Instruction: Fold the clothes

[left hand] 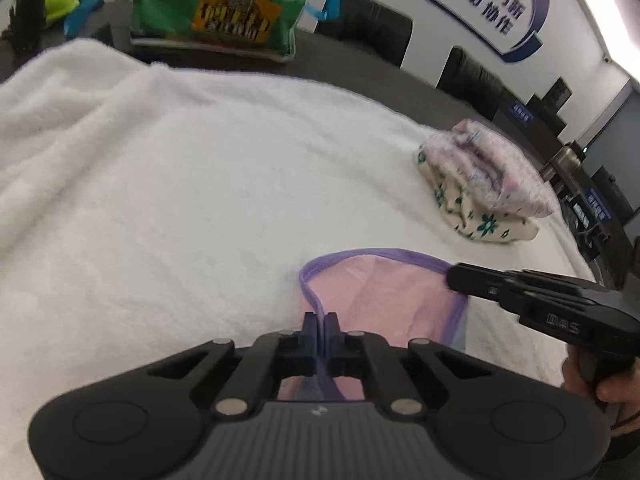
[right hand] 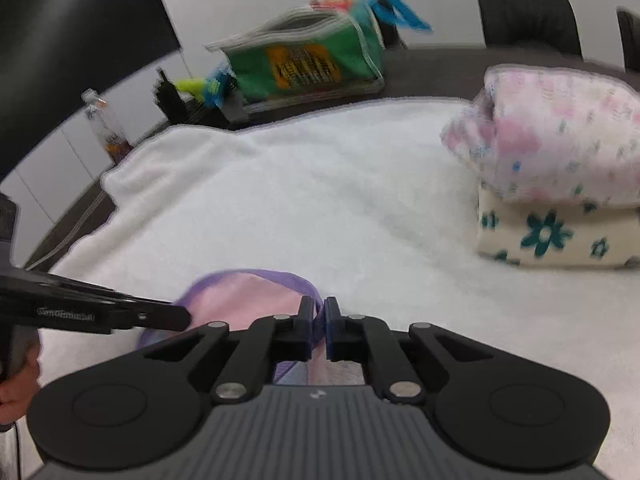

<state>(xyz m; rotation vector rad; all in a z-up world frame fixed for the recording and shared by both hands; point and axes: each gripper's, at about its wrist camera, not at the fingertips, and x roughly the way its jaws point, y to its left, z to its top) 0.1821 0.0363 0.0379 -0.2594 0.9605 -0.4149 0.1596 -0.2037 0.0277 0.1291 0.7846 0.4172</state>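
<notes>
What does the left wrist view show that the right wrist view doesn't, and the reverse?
Left wrist only: blue lettering on the wall. Right wrist only: a bottle by the towel's far corner. Both: the pink garment with purple trim pinched by the left gripper and right gripper, the white towel, the folded floral stack and the green bag.

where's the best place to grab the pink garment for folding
By its purple trim, from the near side: that raised edge is thin enough to pinch. The left hand-held gripper and right hand-held gripper already clamp it there, on opposite sides of the pink garment.
</notes>
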